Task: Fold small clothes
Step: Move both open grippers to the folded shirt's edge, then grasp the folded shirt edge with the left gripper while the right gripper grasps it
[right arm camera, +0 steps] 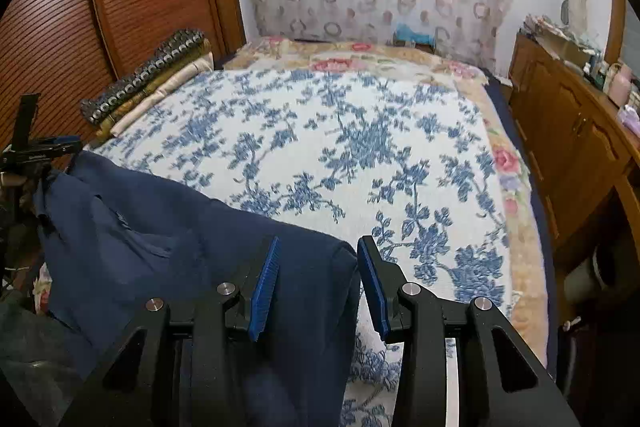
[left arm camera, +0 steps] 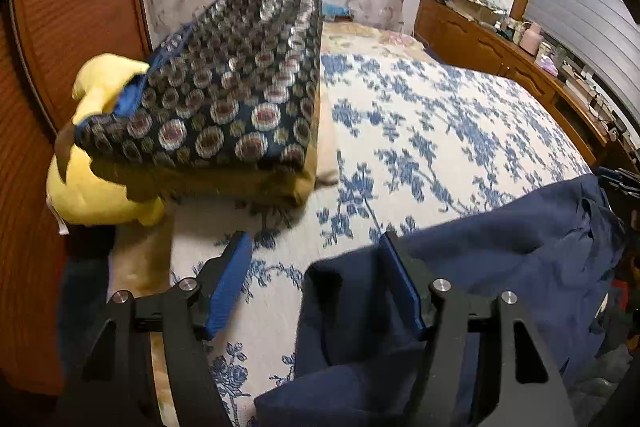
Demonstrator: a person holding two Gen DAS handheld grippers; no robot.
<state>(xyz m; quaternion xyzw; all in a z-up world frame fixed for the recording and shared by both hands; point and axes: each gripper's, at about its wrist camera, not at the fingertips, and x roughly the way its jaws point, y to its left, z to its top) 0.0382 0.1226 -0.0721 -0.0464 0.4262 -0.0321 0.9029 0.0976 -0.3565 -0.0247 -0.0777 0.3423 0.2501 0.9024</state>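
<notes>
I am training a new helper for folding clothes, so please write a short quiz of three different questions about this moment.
1. True or false: the right gripper is shut tight on the navy garment.
2. Multiple choice: what lies under the patterned cushion? A) a yellow plush toy B) a red towel C) a laptop
3. Fill in: the bedspread is white with ____ flowers.

Key
1. False. Both the right gripper and the left gripper stand open, with the garment's edge between or beside the fingers.
2. A, the yellow plush toy.
3. Blue.
</notes>
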